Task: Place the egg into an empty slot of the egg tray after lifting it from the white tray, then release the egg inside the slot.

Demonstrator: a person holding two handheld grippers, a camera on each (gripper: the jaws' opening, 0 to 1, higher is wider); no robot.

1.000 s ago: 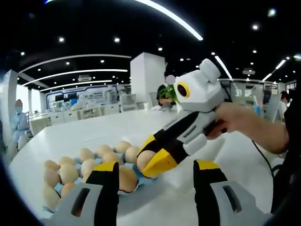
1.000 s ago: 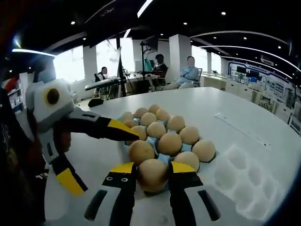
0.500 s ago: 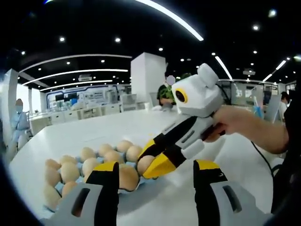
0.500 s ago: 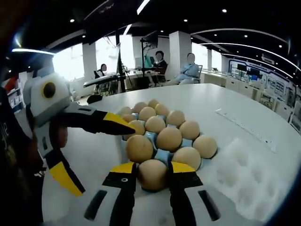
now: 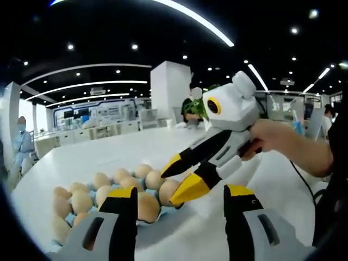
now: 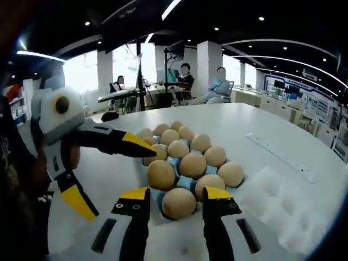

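1. The egg (image 6: 179, 203) sits in the nearest corner slot of the egg tray (image 6: 169, 161), between the jaws of the right tool (image 6: 177, 198) with a gap showing on each side.
2. In the left gripper view that same egg (image 5: 168, 190) lies at the near end of the tray (image 5: 168, 208), just under the yellow tips of the right tool (image 5: 181, 175).
3. The right tool's jaws are spread apart, clear of the shell as far as I can see.
4. Other brown eggs fill the slots behind it; blue tray material shows between them.
5. The white tray (image 6: 283, 202) lies on the surface (image 6: 261, 130) just to the right of the egg tray, its moulded cups bare.
6. The left tool (image 5: 178, 202) hangs beside the egg tray, jaws wide apart and holding nothing.
7. From the right gripper view the left tool (image 6: 109, 168) comes in from the left, one yellow tip reaching over the edge of the eggs.
8. A hand (image 5: 266, 136) grips the right tool's handle.
9. People sit at desks in the background.
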